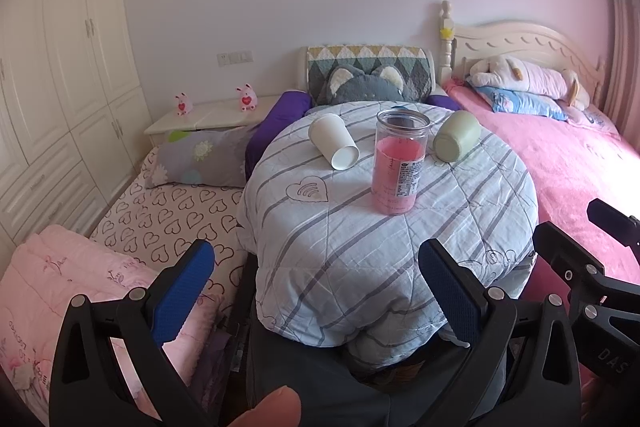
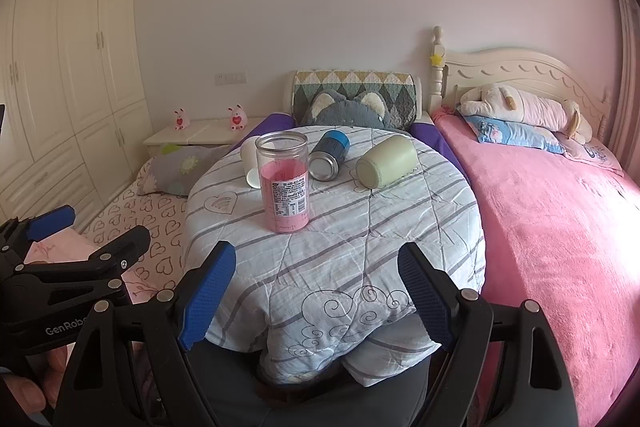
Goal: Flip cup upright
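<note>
Nothing is righted yet. The white paper cup (image 1: 334, 142), the green cup (image 2: 387, 161) and a blue can (image 2: 329, 155) all lie on their sides in the upper middle of the frame, around an upright clear jar (image 2: 285, 183) of pink liquid (which cup is meant, I cannot tell). The left gripper (image 1: 316, 297) and the right gripper (image 2: 318, 293) hang at the bottom, both spread wide and empty, well apart from the cups. The surface is a soft striped quilt (image 2: 360, 239) over a round table, between beds in a bedroom.
</note>
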Motion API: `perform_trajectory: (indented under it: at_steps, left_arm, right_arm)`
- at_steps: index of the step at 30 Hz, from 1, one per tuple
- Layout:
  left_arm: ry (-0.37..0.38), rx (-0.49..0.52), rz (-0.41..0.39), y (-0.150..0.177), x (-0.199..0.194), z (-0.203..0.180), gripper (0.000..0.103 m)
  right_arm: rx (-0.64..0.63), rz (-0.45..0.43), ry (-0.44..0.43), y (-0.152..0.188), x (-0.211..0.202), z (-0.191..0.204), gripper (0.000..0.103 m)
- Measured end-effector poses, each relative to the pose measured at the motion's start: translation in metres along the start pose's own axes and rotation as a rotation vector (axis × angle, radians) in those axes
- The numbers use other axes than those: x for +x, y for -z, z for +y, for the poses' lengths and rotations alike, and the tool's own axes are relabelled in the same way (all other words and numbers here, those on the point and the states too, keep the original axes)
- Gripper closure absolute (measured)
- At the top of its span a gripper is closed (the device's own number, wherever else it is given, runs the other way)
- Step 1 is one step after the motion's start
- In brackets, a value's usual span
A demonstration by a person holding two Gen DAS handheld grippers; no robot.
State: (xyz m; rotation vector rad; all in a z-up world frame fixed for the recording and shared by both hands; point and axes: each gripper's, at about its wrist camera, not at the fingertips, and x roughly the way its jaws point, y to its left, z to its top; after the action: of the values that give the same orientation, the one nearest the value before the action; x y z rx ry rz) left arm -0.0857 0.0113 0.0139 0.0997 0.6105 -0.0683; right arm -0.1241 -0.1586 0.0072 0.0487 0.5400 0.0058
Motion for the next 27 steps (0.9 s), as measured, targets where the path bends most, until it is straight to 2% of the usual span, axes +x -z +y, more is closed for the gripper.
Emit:
perform_trajectory:
  at_steps: [27]
  left_arm:
    - [0.003, -0.002, 0.002, 0.0013, 0.0001, -0.0009, 0.000]
  right_arm:
    - [-0.005, 0.006, -0.002, 0.0024, 0.0025, 0.0000, 0.019]
